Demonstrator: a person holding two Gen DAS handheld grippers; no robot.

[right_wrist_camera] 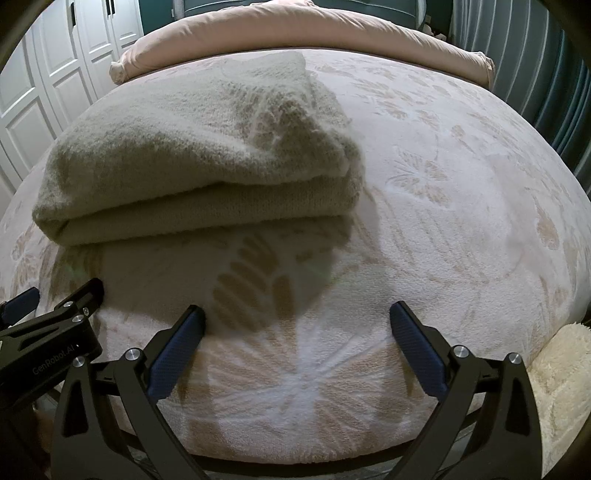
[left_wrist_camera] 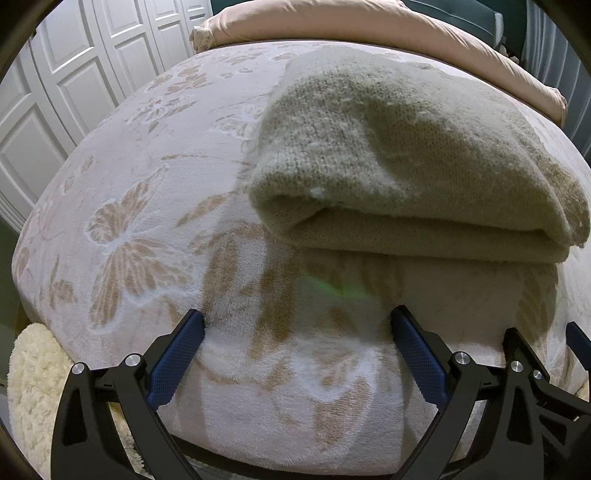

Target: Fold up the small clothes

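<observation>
A beige knitted garment (left_wrist_camera: 406,155) lies folded in thick layers on the bed, its folded edge facing me. In the right wrist view the same garment (right_wrist_camera: 192,158) sits at upper left. My left gripper (left_wrist_camera: 297,325) hangs open just in front of the fold, with only the bedspread between its blue pads. My right gripper (right_wrist_camera: 297,321) is open too, to the right of the garment's near corner, holding nothing. The left gripper's fingers (right_wrist_camera: 55,306) show at the left edge of the right wrist view, and the right gripper's fingers (left_wrist_camera: 532,354) at the right edge of the left one.
The bed is covered by a pale pink bedspread (left_wrist_camera: 129,229) with a butterfly pattern. A pink duvet (left_wrist_camera: 332,26) lies bunched along the far edge. White panelled wardrobe doors (left_wrist_camera: 66,81) stand at left. A cream fluffy rug (right_wrist_camera: 557,369) lies below the bed's near edge.
</observation>
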